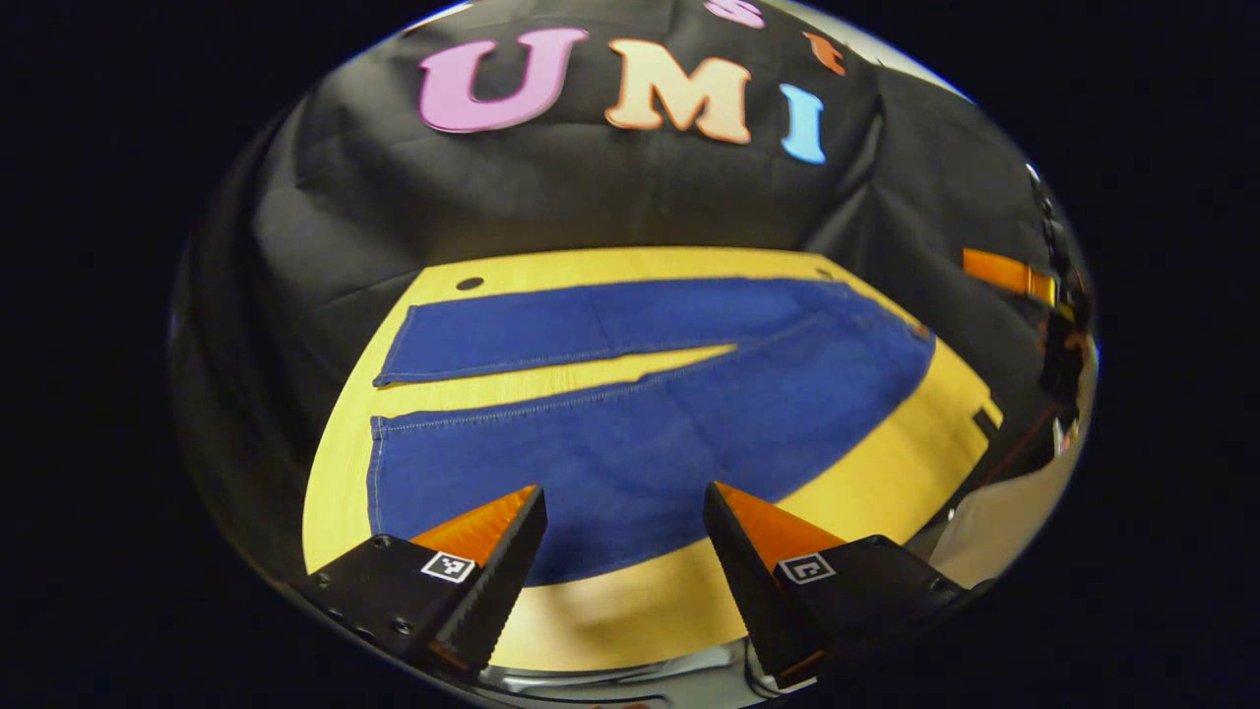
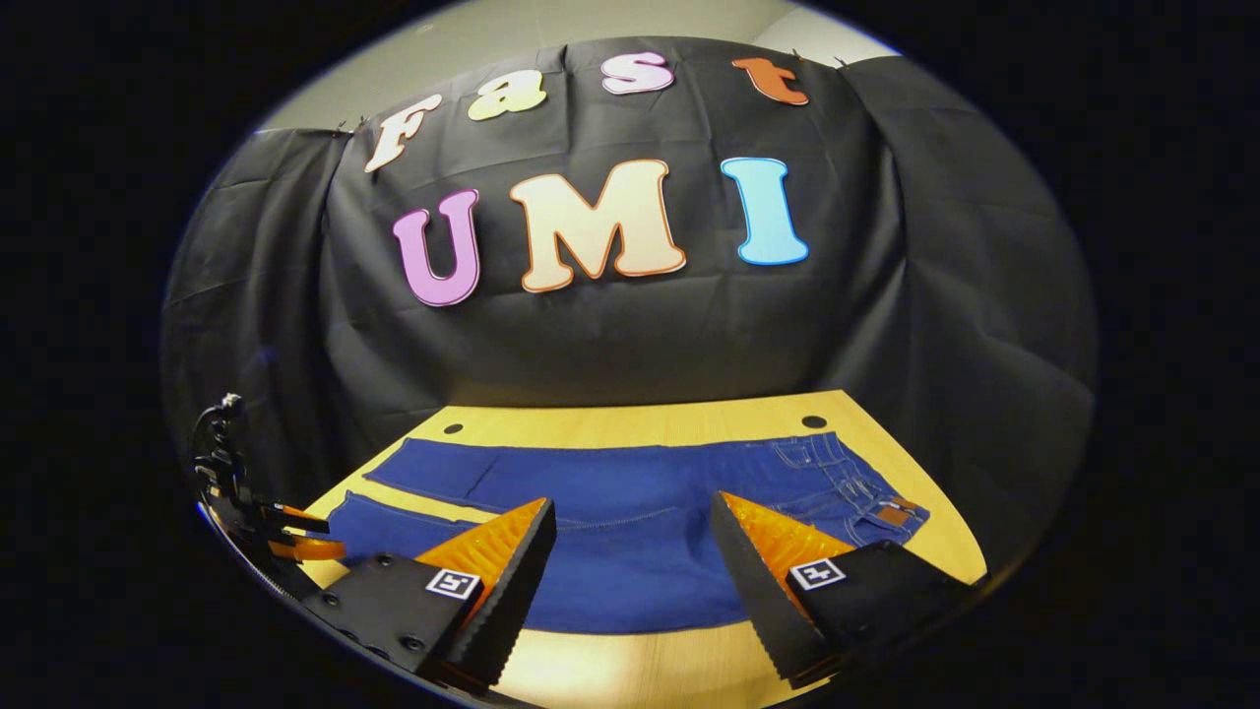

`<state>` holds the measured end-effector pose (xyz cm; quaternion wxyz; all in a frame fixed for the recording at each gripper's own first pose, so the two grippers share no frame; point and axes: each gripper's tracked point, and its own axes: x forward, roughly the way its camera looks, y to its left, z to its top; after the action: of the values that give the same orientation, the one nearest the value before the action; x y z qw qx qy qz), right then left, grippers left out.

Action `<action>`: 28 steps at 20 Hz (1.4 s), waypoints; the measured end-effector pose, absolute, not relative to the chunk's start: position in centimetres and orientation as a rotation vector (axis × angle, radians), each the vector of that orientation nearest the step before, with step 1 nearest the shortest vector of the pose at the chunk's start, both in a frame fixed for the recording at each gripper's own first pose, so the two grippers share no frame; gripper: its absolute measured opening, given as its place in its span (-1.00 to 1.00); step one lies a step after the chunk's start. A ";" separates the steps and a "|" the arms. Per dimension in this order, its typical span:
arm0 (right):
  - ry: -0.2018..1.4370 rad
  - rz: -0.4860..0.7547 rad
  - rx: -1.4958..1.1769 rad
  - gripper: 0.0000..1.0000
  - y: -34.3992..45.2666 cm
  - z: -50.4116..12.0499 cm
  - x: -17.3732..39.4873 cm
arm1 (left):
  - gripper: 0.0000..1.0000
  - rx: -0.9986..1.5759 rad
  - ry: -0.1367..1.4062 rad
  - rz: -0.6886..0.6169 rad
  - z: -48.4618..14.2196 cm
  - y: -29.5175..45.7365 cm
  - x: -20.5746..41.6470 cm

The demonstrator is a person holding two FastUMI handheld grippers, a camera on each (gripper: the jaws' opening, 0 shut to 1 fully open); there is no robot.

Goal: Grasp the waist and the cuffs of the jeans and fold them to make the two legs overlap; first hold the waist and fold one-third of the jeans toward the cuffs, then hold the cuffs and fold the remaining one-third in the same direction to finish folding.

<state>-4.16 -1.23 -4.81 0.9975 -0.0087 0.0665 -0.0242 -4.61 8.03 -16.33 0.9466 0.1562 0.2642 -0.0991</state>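
Blue jeans lie flat on the yellow wooden table, legs spread apart and pointing left, cuffs at the left, waist at the right. My left gripper hovers open over the near leg, nothing between its fingers. In the right gripper view the jeans stretch across the table, the waist with its brown patch at the right. My right gripper is open above the near edge of the jeans, holding nothing. The left gripper shows at the far left with orange fingers apart.
The black cloth wall stands behind the table. Two dark holes mark the table's far corners. The other gripper's orange finger shows at the right edge of the left gripper view. Bare table runs along the near edge.
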 end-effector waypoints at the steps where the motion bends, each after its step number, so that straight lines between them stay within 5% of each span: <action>1: 0.142 -0.054 -0.007 0.96 -1.4 -5.0 -4.4 | 0.91 0.359 0.586 -0.229 -17.4 8.7 -4.8; 7: 0.173 -0.090 -0.010 0.95 -2.1 -6.1 -5.3 | 0.87 0.600 0.825 -0.345 -21.3 12.7 -6.0; 26: 0.216 -0.065 0.015 0.87 -1.5 -6.6 -2.6 | 0.73 0.802 1.101 -0.506 -22.8 14.9 -6.1; 28: 0.213 -0.060 0.011 0.96 -1.5 -6.3 -2.2 | 0.52 0.814 1.111 -0.504 -22.6 15.1 -5.7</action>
<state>-2.21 -1.55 -6.28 0.9939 0.0053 0.1065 -0.0297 -5.71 15.06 -22.65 0.7430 0.3714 0.5070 -0.2301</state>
